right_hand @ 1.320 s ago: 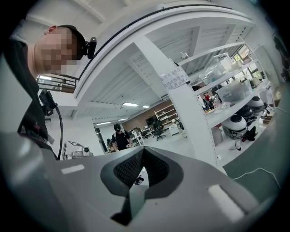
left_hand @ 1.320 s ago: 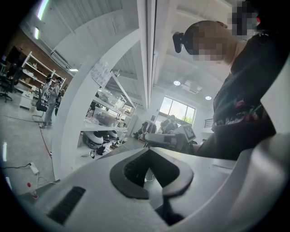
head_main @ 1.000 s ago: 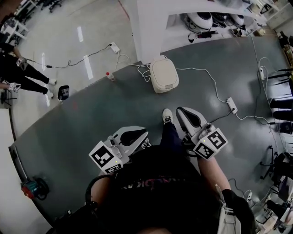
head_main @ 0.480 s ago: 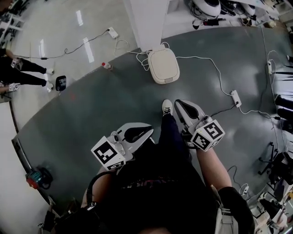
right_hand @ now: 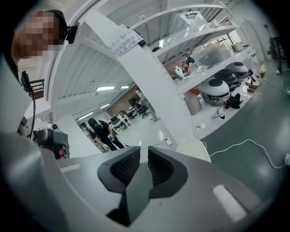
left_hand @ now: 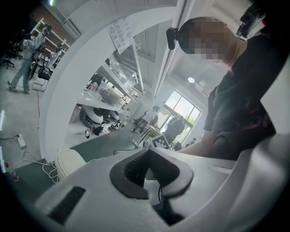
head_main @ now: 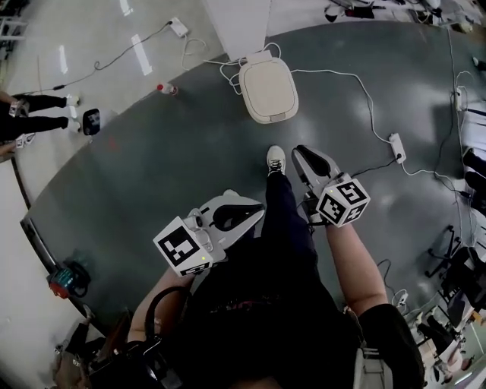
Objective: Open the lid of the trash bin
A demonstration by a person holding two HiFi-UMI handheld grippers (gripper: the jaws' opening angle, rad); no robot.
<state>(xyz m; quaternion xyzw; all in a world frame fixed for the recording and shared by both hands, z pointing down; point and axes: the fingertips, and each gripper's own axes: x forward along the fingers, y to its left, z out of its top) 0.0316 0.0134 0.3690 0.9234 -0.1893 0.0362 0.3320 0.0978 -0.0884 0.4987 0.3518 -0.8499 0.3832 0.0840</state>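
Note:
The cream trash bin [head_main: 267, 90] stands on the grey floor ahead of me with its lid down. It also shows as the bin [left_hand: 68, 163] low at the left of the left gripper view, and as the bin [right_hand: 195, 149] just behind the jaws in the right gripper view. My left gripper [head_main: 254, 207] hangs by my left leg, its pads meeting at the tips with nothing in them. My right gripper [head_main: 302, 152] is the nearer one to the bin, still well short of it. Its jaws have just been opening and show a narrow empty gap.
White cables [head_main: 364, 91] loop round the bin to a power strip [head_main: 397, 147]. A white pillar [head_main: 237, 23] rises right behind the bin. A small red-capped bottle [head_main: 165, 89] lies to its left. My shoe [head_main: 276, 160] is stepped forward. Another person's legs [head_main: 34, 102] show far left.
The bin has grown larger and sits higher in the head view. Both grippers have moved forward toward it, the right one further, and my foot has stepped ahead.

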